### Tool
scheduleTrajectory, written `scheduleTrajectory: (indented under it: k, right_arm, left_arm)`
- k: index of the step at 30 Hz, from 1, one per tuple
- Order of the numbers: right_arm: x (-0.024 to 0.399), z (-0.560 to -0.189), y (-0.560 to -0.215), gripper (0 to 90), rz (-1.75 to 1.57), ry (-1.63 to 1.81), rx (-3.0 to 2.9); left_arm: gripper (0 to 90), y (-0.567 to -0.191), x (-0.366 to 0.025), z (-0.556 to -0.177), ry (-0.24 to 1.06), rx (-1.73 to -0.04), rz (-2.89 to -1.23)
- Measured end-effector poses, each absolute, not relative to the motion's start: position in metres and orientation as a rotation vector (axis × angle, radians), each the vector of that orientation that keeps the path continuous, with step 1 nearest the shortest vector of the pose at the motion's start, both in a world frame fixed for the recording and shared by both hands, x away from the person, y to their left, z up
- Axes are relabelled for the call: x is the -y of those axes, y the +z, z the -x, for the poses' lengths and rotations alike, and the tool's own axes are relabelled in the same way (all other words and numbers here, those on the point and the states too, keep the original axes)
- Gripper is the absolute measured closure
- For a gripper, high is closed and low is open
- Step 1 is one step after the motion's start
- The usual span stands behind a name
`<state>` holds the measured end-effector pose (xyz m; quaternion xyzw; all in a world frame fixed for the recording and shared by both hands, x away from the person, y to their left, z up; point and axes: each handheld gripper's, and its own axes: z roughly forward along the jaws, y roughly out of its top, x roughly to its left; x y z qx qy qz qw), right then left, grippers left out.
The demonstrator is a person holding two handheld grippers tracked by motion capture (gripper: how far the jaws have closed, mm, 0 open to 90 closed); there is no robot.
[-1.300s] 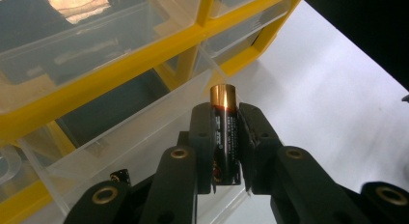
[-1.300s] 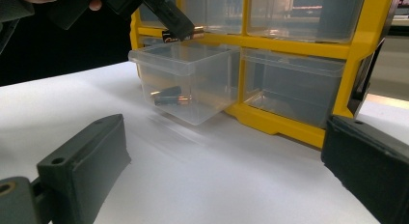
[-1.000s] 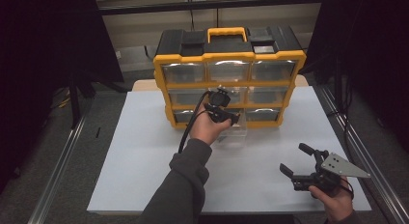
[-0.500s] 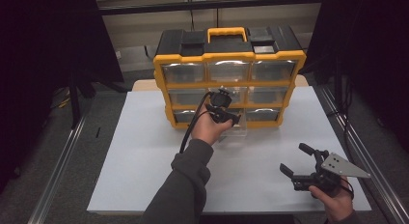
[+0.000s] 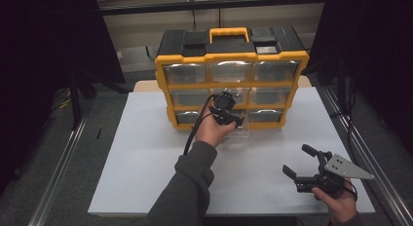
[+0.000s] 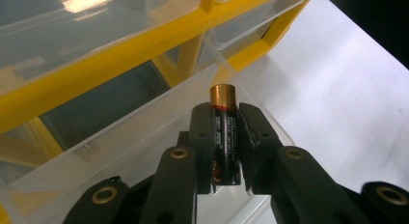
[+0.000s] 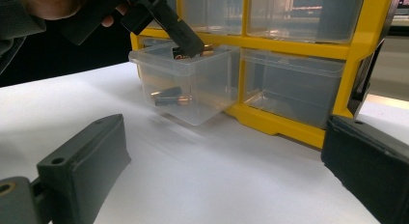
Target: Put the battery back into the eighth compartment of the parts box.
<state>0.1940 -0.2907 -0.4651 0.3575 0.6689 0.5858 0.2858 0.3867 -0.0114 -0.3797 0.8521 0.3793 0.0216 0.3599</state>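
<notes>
- The black, copper-topped cylindrical battery is clamped between the left gripper's jaws above the pulled-out clear plastic drawer, long axis along the jaws, copper end toward 12 o'clock.
- The right gripper view shows more batteries lying in that drawer.
- The yellow-and-black drawer organiser stands behind.
- At 4 o'clock on the white table, the right gripper gapes, holding nothing.

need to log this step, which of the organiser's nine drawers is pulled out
The bottom-row middle drawer: it juts forward from the organiser onto the table, with the left claw holding a battery over it. The other drawers sit flush.
</notes>
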Motion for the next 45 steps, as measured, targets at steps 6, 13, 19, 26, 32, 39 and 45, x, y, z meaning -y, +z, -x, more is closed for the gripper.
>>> scheduleTrajectory:
  k: [6, 13, 19, 26, 32, 39, 45]
  right_arm:
    - [0.291, -0.194, -0.465, 2.0, -0.954, 1.567, -1.784]
    - [0.291, -0.194, -0.465, 2.0, -0.954, 1.566, -1.783]
    - [0.291, -0.194, -0.465, 2.0, -0.958, 1.572, -1.776]
    - [0.291, -0.194, -0.465, 2.1, -0.954, 1.559, -1.789]
    - [0.29, -0.195, -0.465, 2.0, -0.961, 1.56, -1.779]
    - [0.289, -0.195, -0.465, 2.0, -0.961, 1.559, -1.779]
    - [0.29, -0.195, -0.466, 2.1, -0.961, 1.56, -1.782]
  left_arm:
    - [77.1, -0.381, 0.013, -0.387, 0.045, -0.983, -2.202]
    - [67.4, -0.383, 0.011, -0.387, 0.051, -0.964, -2.179]
    - [57.4, -0.381, 0.006, -0.384, 0.052, -0.936, -2.163]
    - [45.0, -0.377, -0.003, -0.378, 0.06, -0.875, -2.14]
    - [36.3, -0.374, -0.011, -0.373, 0.056, -0.847, -2.11]
    - [26.9, -0.371, -0.027, -0.364, 0.076, -0.812, -2.073]
    - [18.9, -0.37, -0.047, -0.356, 0.094, -0.771, -2.011]
